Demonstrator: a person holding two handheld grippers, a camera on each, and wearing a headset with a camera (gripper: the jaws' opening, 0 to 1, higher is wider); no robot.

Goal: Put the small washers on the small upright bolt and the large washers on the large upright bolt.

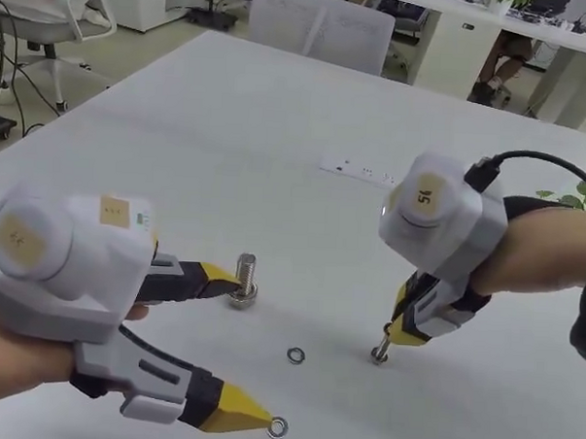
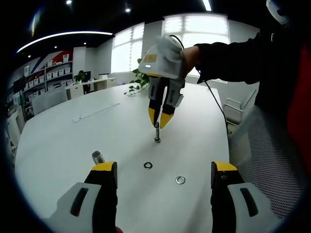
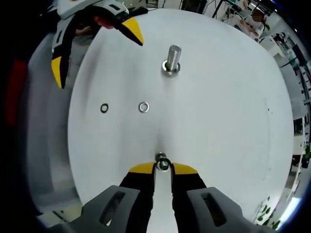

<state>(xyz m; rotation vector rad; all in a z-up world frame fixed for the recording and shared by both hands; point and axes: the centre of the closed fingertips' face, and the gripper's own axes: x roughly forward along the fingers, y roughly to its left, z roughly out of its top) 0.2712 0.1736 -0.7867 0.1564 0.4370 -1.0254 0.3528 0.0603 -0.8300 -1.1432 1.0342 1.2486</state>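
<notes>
Right gripper view | right tool (image 3: 163,167) pinched on small silver upright bolt (image 2: 157,135) | left tool (image 2: 164,169) gaping over white desk (image 2: 63,141)

White office chair (image 1: 51,22), desks (image 1: 458,5), bright windows (image 2: 194,30) beyond

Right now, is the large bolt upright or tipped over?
Upright: the large bolt stands head-down on the table, threaded shank pointing up, in the head view and right gripper view.

Bright, even office light. Ceiling lamps (image 2: 127,8) and windows (image 2: 194,29) glare white. The desk (image 1: 277,131) carries faint, soft shadows. Both fisheye views bend strongly at the edges.
</notes>
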